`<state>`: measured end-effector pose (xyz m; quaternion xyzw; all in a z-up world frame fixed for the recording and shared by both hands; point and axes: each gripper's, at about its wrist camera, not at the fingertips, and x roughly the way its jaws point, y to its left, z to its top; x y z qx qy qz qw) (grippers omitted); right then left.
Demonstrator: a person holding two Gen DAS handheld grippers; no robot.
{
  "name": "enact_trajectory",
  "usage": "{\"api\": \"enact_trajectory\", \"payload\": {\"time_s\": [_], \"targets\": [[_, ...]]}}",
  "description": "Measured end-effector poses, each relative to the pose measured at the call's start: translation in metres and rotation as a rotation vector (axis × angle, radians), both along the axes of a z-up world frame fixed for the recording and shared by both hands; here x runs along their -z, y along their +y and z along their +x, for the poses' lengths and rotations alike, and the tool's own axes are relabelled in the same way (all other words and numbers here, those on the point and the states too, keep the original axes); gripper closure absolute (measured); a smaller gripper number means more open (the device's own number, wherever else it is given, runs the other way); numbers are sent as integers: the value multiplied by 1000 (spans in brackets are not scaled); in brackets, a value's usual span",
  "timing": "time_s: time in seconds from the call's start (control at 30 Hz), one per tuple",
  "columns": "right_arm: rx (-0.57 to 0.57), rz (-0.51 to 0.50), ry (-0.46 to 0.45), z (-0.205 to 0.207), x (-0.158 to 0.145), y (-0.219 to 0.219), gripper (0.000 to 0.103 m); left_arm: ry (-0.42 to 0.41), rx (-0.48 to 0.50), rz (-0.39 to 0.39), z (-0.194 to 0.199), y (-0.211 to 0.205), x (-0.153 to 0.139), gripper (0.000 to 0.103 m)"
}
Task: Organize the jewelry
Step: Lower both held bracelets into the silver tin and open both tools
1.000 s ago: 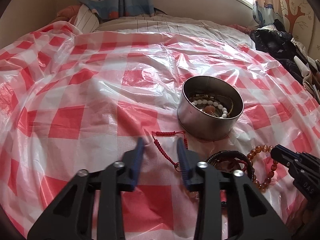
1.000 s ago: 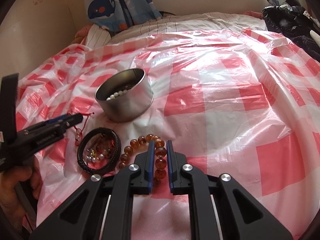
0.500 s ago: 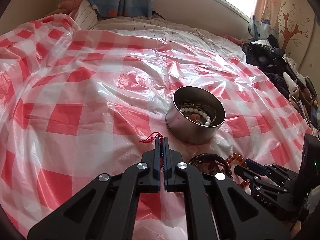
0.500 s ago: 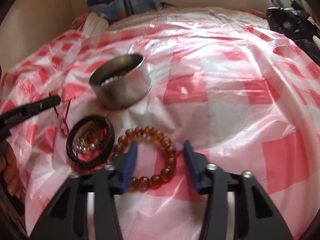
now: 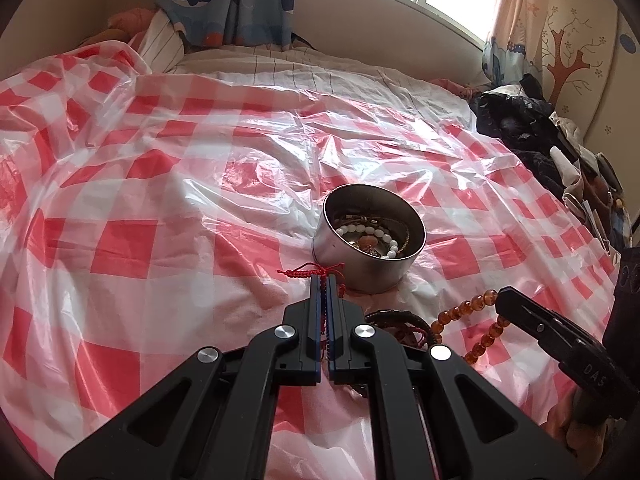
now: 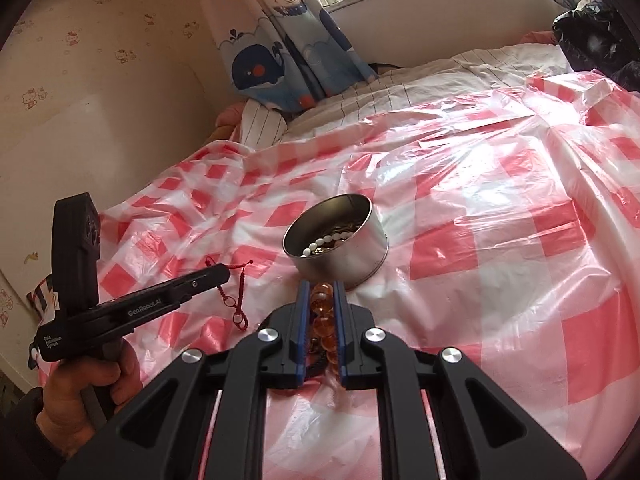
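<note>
A round metal tin holding a white bead string and other jewelry sits on the checked plastic sheet. My left gripper is shut on a red cord bracelet, which dangles off the sheet just left of the tin. My right gripper has its jaws closing, and the pads press on an amber bead bracelet lifted in front of the tin. The same beads hang from its tip in the left wrist view. A black braided bracelet lies between the two grippers, partly hidden.
The red and white plastic sheet covers a bed and is crinkled. Dark clothes are piled at the right edge. A whale-print curtain and a wall stand behind. A person's hand grips the left tool.
The left jaws closed on the red cord and raised it off the sheet. The right jaws spread around the amber beads, then closed on them and lifted them.
</note>
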<state>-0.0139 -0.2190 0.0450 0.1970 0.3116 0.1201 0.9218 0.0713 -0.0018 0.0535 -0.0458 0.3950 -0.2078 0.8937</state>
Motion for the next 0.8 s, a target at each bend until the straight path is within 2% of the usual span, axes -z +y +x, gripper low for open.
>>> {"api": "enact_trajectory", "payload": {"time_s": [0.2,0.4,0.5,0.8], "targets": [[3,89,-21,-3,-6,-12,91,-23,14,-33,-2,2,-8,101],[-26,119,-36,3,-17,-12,91,-12,32,-81,0,0,-12,101],[-38,142,-31,9,-20,-13,91,-22,45,-70,1,-6,-15,101],[-48,156,-56,31,-37,-13,91,-18,52,-128,14,-14,-25,101]]}}
